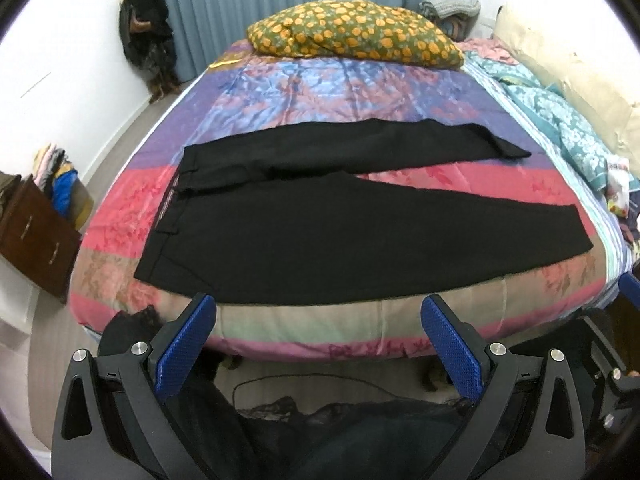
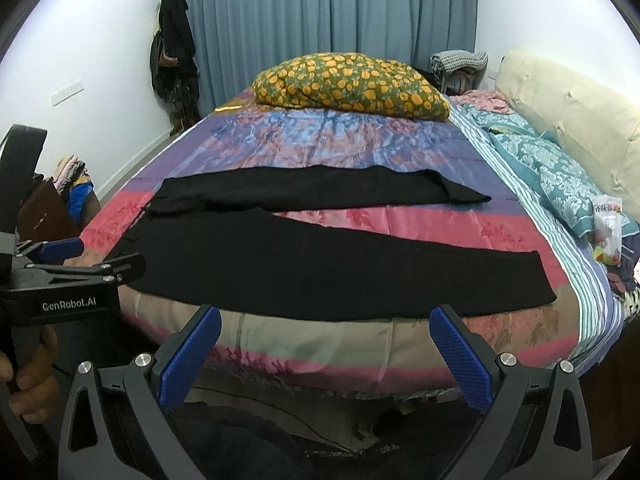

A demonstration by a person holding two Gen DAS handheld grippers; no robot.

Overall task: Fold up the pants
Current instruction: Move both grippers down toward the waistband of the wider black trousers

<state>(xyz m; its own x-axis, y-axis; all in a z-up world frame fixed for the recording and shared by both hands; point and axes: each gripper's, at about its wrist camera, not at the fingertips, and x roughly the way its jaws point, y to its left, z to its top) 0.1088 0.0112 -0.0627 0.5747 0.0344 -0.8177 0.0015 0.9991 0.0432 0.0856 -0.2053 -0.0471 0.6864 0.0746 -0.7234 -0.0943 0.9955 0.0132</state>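
Observation:
Black pants (image 1: 304,224) lie flat across the bed, waistband to the left, both legs spread apart toward the right; they also show in the right wrist view (image 2: 280,264). My left gripper (image 1: 320,312) is open and empty, hovering just before the near edge of the bed, short of the pants' near leg. My right gripper (image 2: 326,322) is open and empty, at the same near edge, further right. The left gripper's body (image 2: 60,276) shows at the left of the right wrist view, fingers (image 2: 60,249) apart.
The bed has a colourful quilt (image 1: 320,92). A yellow-spotted pillow (image 1: 352,34) lies at the far end, teal bedding (image 1: 560,120) and a snack bag (image 2: 608,236) at the right. A brown cabinet (image 1: 36,232) with clothes stands at left. Dark clothes hang on the wall (image 2: 174,48).

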